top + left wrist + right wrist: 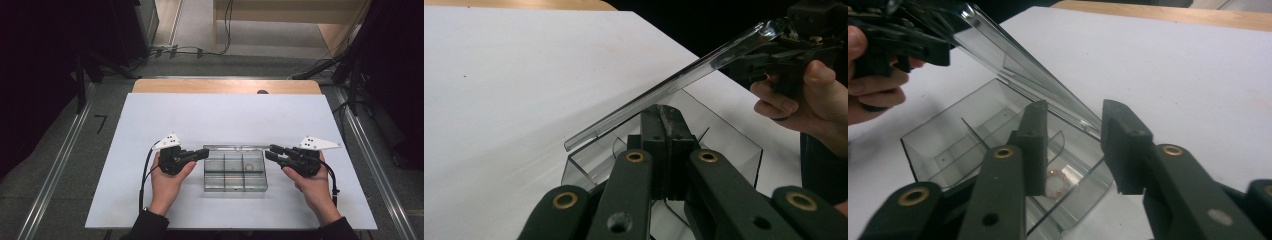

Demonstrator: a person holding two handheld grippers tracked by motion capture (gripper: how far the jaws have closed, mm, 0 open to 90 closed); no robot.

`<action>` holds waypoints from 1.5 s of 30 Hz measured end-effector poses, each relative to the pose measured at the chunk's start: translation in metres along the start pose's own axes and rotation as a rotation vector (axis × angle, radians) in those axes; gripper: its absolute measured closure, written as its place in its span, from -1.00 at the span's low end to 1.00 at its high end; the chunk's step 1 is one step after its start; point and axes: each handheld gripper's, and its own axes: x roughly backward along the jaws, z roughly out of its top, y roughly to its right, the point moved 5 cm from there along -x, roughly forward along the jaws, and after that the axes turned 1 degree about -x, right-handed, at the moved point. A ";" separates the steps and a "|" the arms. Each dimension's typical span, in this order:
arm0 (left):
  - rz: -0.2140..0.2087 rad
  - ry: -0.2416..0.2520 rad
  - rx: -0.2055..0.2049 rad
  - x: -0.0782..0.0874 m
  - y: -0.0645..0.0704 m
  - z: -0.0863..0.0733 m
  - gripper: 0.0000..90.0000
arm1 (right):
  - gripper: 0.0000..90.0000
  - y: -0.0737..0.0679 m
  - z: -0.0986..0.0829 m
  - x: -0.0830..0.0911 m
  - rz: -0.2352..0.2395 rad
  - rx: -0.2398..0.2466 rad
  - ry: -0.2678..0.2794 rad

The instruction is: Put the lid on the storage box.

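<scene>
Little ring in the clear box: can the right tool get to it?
Probably yes. The lid is tilted up, with the left tool shut on its end, so the ring lies uncovered in its compartment of the box. The right tool hangs open just above it, close to the lid's edge.

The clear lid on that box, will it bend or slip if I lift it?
The clear lid looks thin but straight, so probably stiff, not floppy. Its glossy plastic may slip. It seems hinged, so the light box might lift too.
</scene>
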 end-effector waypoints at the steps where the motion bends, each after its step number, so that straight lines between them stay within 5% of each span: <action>1: -0.003 0.003 0.002 0.000 0.000 0.000 1.00 | 0.46 0.000 -0.001 0.000 -0.010 -0.008 -0.002; 13: -0.016 0.010 -0.003 0.003 0.005 0.000 1.00 | 0.94 -0.005 -0.009 -0.003 -0.023 -0.029 -0.014; 45: -0.037 0.013 -0.040 0.014 0.018 -0.017 1.00 | 0.95 -0.023 -0.017 0.012 0.013 0.005 0.006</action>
